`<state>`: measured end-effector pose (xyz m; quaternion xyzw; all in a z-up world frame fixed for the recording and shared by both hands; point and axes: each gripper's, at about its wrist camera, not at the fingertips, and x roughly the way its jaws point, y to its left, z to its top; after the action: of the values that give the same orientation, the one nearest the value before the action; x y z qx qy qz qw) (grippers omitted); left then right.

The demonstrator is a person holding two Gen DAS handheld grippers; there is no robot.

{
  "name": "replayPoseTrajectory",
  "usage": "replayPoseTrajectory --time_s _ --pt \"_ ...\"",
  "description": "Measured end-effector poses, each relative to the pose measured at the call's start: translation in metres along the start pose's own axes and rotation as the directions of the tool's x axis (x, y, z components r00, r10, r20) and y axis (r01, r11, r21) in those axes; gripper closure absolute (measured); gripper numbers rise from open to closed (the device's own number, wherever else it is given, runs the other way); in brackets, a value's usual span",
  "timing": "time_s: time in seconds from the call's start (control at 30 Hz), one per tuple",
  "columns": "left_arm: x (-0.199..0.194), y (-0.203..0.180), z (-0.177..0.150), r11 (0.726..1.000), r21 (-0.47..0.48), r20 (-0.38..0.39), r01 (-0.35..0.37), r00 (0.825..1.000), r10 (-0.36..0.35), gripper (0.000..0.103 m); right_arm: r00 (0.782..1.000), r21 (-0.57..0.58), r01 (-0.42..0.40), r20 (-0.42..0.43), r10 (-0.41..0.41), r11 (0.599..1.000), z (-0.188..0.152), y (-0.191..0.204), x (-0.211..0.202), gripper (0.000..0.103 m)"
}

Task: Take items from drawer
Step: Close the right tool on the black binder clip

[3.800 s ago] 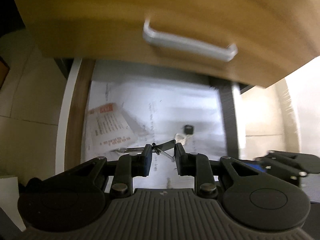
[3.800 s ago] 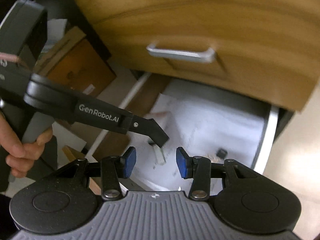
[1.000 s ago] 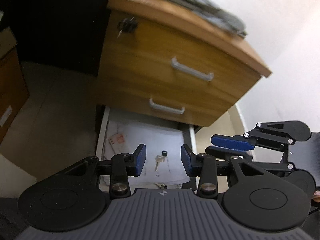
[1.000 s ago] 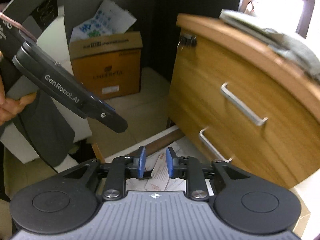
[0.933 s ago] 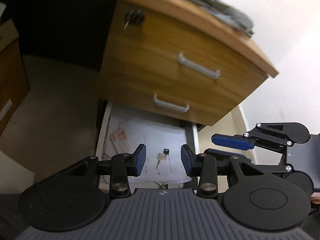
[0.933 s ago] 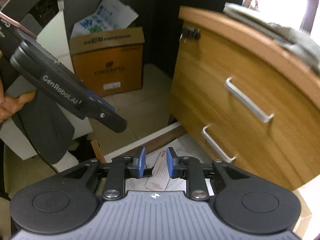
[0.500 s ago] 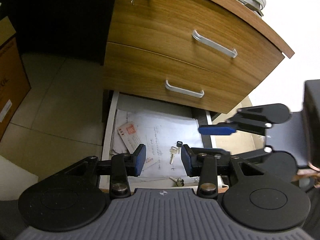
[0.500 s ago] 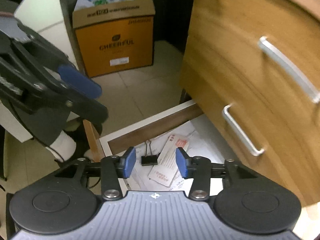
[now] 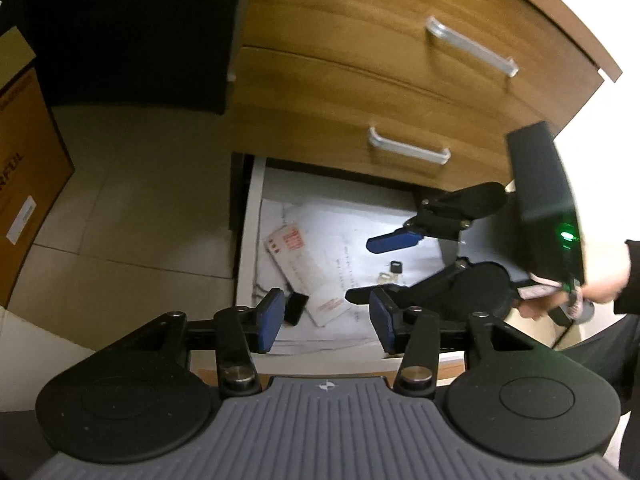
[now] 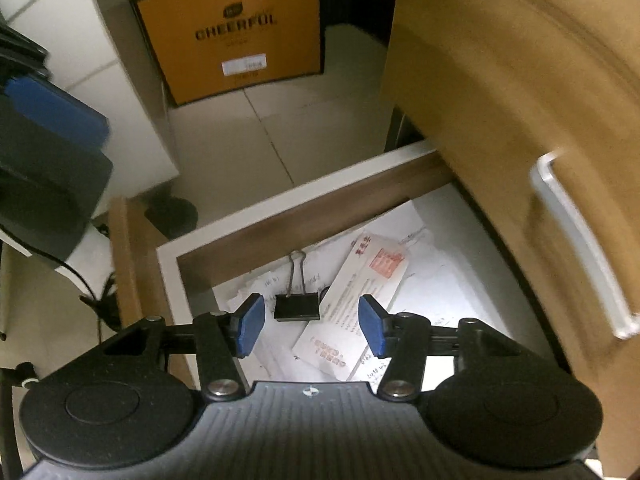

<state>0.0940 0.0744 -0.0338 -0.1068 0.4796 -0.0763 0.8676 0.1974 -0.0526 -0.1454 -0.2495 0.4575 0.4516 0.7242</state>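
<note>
Approach step. We hold the right gripper (image 10: 311, 322) spread wide above the open drawer (image 10: 304, 204), the binder clip (image 10: 297, 306) lying on papers between its fingers. Left gripper (image 9: 328, 320) likewise spread and empty. Next we judge: descend, close on the clip.

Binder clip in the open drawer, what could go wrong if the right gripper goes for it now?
The binder clip lies on loose papers touching an envelope, so the open right gripper might pinch paper too. The left gripper hovers open over the same drawer; they could collide.
</note>
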Motion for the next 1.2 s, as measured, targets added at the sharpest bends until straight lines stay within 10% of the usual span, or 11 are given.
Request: replayPoseTrajectory --time_s 0.93,1.2 --pt "0.027 0.020 -0.005 0.994 -0.106 -0.076 -0.018 0.997 0.009 0.048 0.988 -0.056 0.009 -0.154 -0.018 0.998 -0.008 0.016 0.121 0.042" --pt "0.028 0.024 -0.006 0.990 -0.137 -0.080 -0.010 0.997 -0.001 0.048 0.988 -0.082 0.038 -0.143 -0.050 0.996 -0.008 0.014 0.114 0.058"
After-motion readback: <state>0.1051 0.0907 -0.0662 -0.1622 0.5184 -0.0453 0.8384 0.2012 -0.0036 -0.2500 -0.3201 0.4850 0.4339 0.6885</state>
